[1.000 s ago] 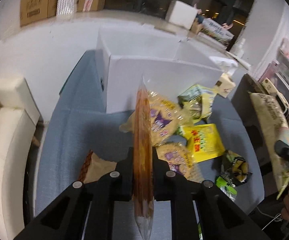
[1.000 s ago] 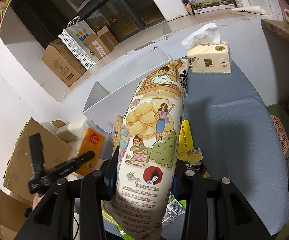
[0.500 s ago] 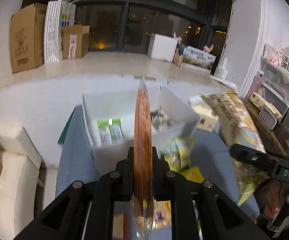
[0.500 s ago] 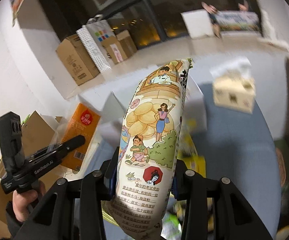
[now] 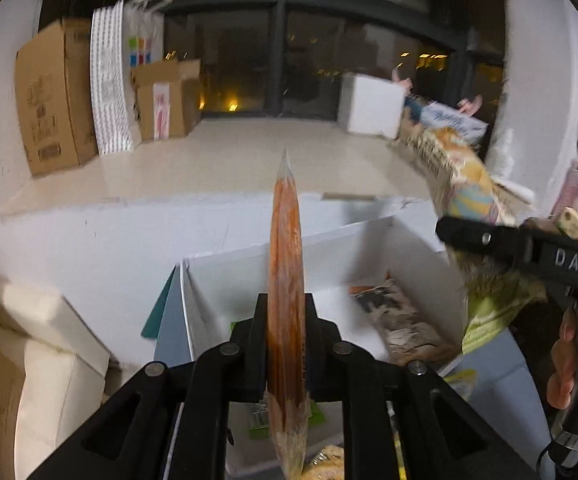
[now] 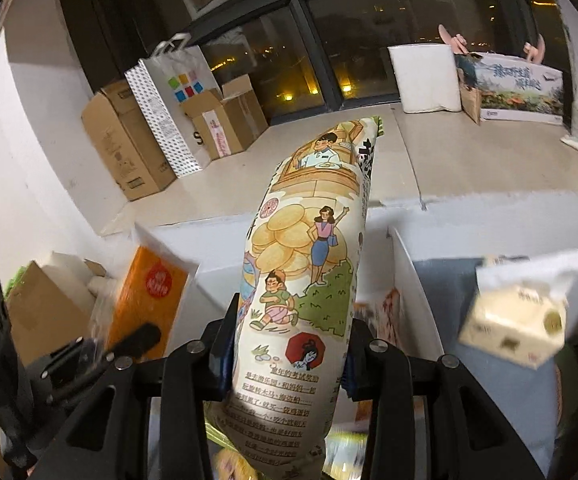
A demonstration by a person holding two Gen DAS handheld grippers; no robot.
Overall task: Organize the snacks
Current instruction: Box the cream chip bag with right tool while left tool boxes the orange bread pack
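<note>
My left gripper [image 5: 285,340] is shut on a thin orange snack bag [image 5: 285,272], seen edge-on and upright, above the open white box [image 5: 217,280]. The box holds a dark patterned packet [image 5: 401,320] and green packets [image 5: 261,420]. My right gripper [image 6: 289,344] is shut on a tall cream illustrated snack bag [image 6: 309,264]; this bag also shows in the left wrist view [image 5: 465,188], over the box's right side. The orange bag also shows in the right wrist view [image 6: 149,292], at the left.
A tissue pack [image 6: 517,320] stands on the blue cloth [image 6: 445,280] right of the box. A white ledge [image 5: 209,160] behind carries cardboard boxes [image 5: 49,100]. A cream cushion [image 5: 41,340] lies at the left. Yellow packets [image 5: 329,464] lie near the box's front.
Both grippers have lifted and moved forward with their bags, from over the table's snack pile to over the white box. Its inside now shows.
</note>
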